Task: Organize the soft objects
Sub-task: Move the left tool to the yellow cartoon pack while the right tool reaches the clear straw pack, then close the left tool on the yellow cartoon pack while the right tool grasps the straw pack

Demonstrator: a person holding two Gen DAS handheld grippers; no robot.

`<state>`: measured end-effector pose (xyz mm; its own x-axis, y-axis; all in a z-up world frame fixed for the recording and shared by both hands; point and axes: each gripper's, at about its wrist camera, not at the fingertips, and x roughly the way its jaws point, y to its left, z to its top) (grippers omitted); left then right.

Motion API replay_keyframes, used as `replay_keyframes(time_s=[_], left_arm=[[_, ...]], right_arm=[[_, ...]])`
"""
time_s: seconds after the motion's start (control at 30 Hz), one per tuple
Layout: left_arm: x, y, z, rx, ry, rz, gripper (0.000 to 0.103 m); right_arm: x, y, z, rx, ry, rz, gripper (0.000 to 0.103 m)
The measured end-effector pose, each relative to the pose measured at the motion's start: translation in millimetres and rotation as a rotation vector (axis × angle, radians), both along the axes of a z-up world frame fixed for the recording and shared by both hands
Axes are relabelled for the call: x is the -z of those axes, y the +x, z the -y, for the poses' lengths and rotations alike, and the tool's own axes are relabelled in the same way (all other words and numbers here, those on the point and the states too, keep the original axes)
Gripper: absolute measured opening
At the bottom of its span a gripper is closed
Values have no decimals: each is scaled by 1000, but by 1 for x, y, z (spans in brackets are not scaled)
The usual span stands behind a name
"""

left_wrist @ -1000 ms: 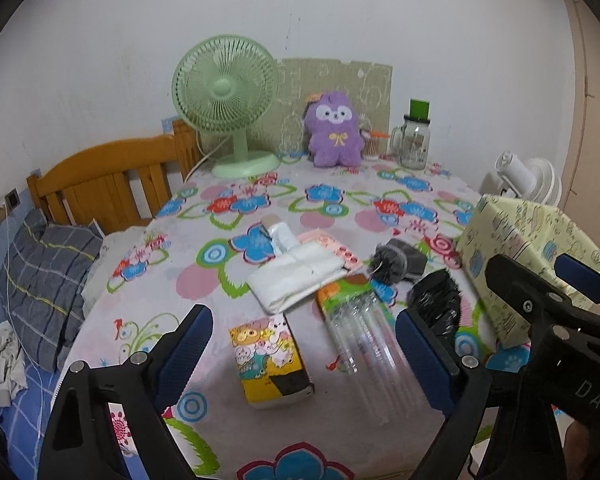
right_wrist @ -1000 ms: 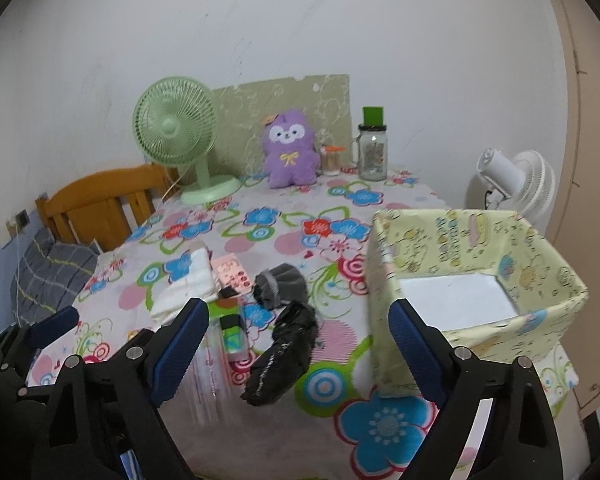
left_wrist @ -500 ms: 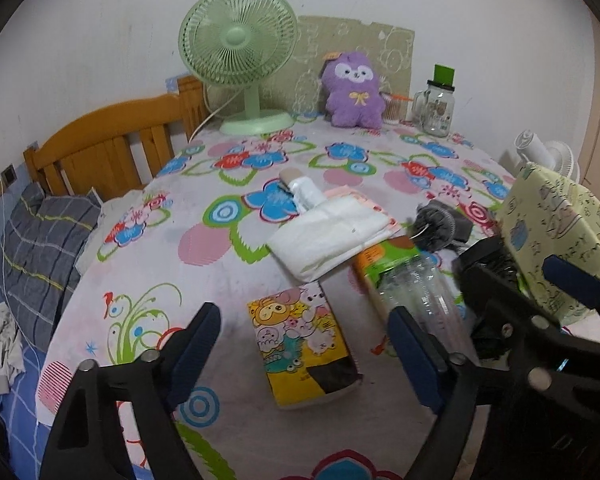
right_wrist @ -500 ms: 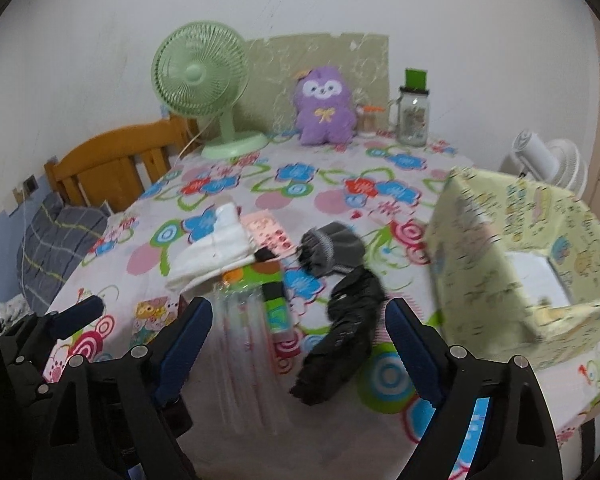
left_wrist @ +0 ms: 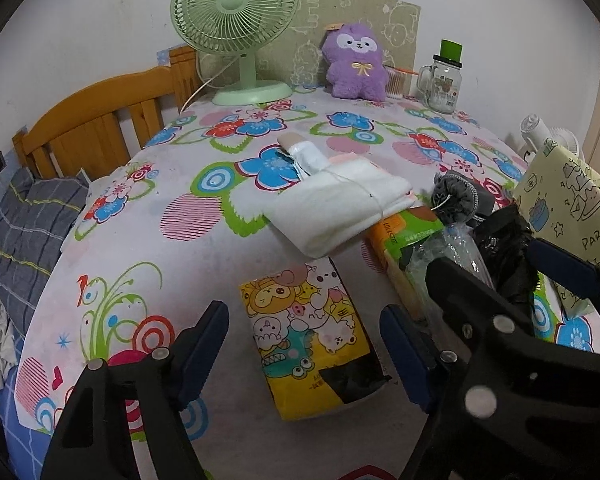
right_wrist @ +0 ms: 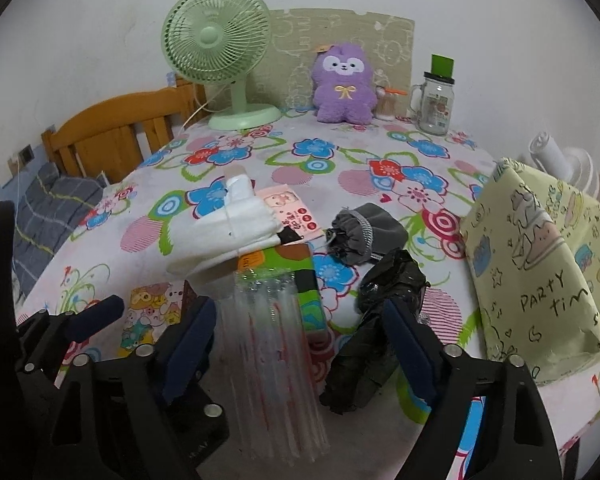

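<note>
My left gripper (left_wrist: 304,340) is open, its fingers either side of a yellow cartoon tissue pack (left_wrist: 312,340) lying on the flowered table. My right gripper (right_wrist: 296,328) is open above a clear bag of straws (right_wrist: 272,352), with a crumpled black bag (right_wrist: 380,320) by its right finger. A folded white cloth (left_wrist: 336,204) (right_wrist: 228,236) lies mid-table on a green and orange box (right_wrist: 296,268). A grey pouch (right_wrist: 364,232) lies beside them. A purple plush toy (left_wrist: 356,64) (right_wrist: 344,84) stands at the back.
A yellow paper box marked PARTY (right_wrist: 540,276) (left_wrist: 572,208) stands at the right edge. A green fan (right_wrist: 220,60) and a glass jar mug (right_wrist: 436,100) stand at the back. A wooden bed frame (left_wrist: 92,128) and a grey pillow (left_wrist: 24,220) are to the left.
Both grippers have moved forward and lower toward the table. The left now straddles the tissue pack; the right is close over the straws.
</note>
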<state>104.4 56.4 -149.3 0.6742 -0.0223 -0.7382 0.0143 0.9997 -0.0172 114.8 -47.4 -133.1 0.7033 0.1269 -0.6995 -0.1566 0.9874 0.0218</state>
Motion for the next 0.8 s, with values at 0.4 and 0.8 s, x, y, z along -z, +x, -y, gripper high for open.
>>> replay_keyframes(time_s=[0.4, 0.8], left_arm=[[4, 3, -5, 2, -22, -16, 69], [-2, 2, 1, 25, -39, -3, 51]], right_arm=[[9, 7, -11, -58, 43, -76, 52], [9, 8, -9, -62, 86, -107, 30]])
